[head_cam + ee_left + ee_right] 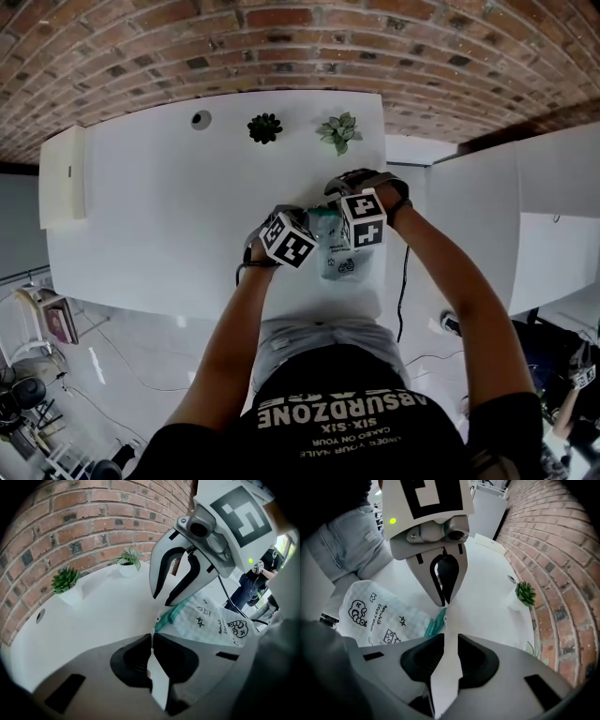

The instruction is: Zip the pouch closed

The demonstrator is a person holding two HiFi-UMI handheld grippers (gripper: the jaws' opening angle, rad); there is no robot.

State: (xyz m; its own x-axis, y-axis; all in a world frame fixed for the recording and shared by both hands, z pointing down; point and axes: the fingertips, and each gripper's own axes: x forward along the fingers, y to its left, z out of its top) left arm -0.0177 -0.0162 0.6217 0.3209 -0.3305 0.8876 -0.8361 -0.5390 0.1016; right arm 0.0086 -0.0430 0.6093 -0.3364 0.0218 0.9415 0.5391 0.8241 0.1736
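The white printed pouch (pixel 339 261) lies flat on the white desk (pixel 169 216), close to the person's edge and just right of the head view's middle. Its teal zip (pixel 171 613) runs along the side toward 12 o'clock. The left tool (pixel 152 637) comes in from 9 o'clock of the pouch and is clenched, its tips pinching the end of the zip where the teal strip runs out. The right tool (pixel 447 638) hangs steeply over the same end from 12 o'clock. It is released: its jaws stand apart with only bare desk showing between them, and the zip end sits just beyond its tips. The two tools are nose to nose, nearly touching. At 12 o'clock of the pouch, well apart from it, a dark succulent (pixel 265 127) and a pale leafy plant (pixel 339 131) stand by the brick wall (pixel 281 37)
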